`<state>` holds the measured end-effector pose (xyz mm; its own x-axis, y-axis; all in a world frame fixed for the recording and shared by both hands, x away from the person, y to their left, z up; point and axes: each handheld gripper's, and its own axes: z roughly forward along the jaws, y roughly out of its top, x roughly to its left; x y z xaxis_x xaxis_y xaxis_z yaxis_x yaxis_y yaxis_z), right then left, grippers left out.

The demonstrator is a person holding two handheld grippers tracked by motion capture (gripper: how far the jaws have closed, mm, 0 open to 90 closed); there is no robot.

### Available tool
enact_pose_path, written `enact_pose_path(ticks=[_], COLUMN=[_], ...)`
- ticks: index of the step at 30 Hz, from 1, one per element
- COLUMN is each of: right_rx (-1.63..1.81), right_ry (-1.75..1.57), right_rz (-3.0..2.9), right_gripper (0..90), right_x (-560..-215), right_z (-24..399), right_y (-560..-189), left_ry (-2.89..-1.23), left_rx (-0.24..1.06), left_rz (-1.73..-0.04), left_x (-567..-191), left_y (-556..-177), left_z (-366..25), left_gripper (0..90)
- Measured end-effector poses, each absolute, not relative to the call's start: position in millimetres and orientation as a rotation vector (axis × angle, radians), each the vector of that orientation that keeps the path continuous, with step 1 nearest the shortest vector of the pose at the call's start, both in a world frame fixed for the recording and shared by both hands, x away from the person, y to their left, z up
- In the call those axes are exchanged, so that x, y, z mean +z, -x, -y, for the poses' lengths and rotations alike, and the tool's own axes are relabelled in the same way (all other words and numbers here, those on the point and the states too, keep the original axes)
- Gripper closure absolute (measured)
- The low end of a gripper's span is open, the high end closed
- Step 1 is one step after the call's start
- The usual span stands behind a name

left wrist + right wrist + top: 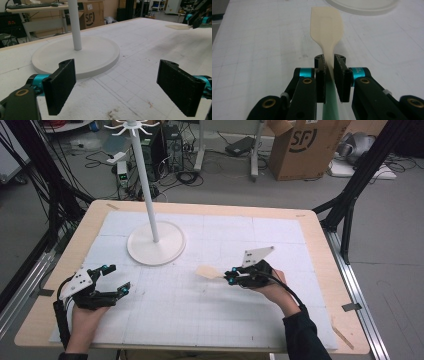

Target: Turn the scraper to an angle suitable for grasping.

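Obstacles on the white mat (200, 310): one white stand, its round base (156, 243) at the far left and its pole (146, 185) rising upright from the base centre. The left gripper (116, 279) sits near the base, with bare mat between them. The spatula (209, 272), clamped in the right gripper (230, 277), juts into the mid-mat lane toward the base, well apart from it.

"SF" is printed on the cardboard box (307, 145).
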<state>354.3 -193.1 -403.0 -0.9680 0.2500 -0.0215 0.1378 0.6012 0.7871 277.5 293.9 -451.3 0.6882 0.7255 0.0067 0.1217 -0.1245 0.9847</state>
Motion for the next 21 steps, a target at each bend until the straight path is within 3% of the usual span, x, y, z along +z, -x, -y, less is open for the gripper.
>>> enact_pose_path(ticks=[10, 21], right_rx=[1.295, 1.256], right_ry=[-0.143, 0.044], right_rz=[-2.809, -2.905], right_gripper=[81.2, 81.1], right_x=[-416.5, -435.8], right_z=[123.8, 69.5], right_y=[-377.0, -376.0], left_ry=[-1.644, -1.647], left_rx=[0.596, 0.597], left_rz=[-0.696, -0.694], left_x=[-451.2, -451.2], left_y=[-277.5, -277.3], left_z=[-294.2, -293.6], left_gripper=[16.3, 16.3])
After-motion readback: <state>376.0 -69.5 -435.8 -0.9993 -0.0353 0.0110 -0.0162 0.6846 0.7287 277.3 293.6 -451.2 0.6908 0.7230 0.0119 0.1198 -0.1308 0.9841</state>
